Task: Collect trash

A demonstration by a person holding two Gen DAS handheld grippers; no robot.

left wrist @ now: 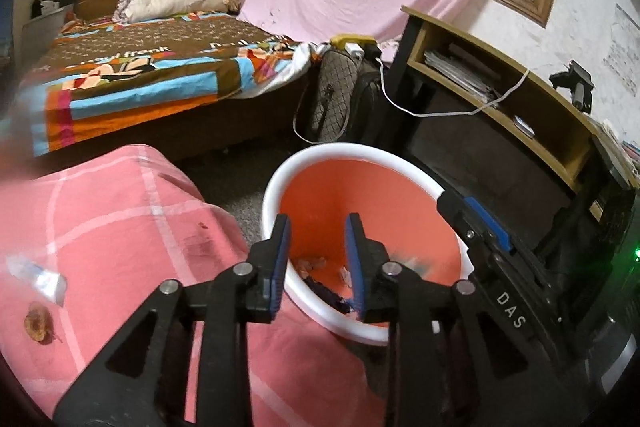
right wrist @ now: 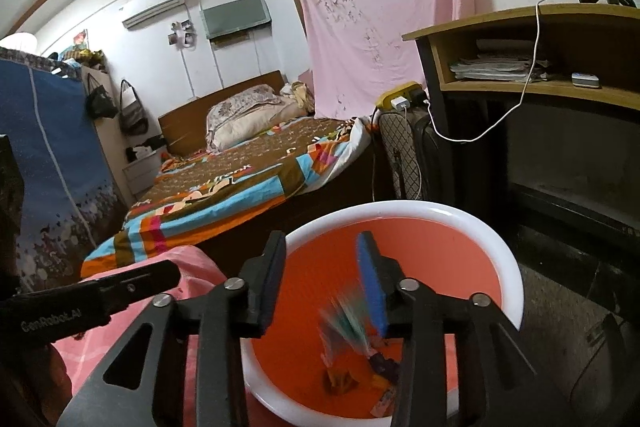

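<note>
Left wrist: your left gripper [left wrist: 318, 259] is over the orange bin [left wrist: 276, 179], jaws apart, nothing between them. Clear wrapper [left wrist: 38, 277] and a brown scrap [left wrist: 37, 323] sit on the pink cloth [left wrist: 132, 227].

Right wrist: your right gripper [right wrist: 324, 279] jaws apart over the bin; blurred wrapper [right wrist: 346, 325] sits just below the blue pad [right wrist: 370, 279], contact unclear. Trash [right wrist: 340, 379] lies on the bin floor.

The left black two-finger gripper with blue pads [left wrist: 318, 263] points downward with its jaws parted and nothing pressed between them, while the right black two-finger gripper with blue pads [right wrist: 322, 281] tilts gently downward just beside it, jaws likewise apart and gripping nothing.
</note>
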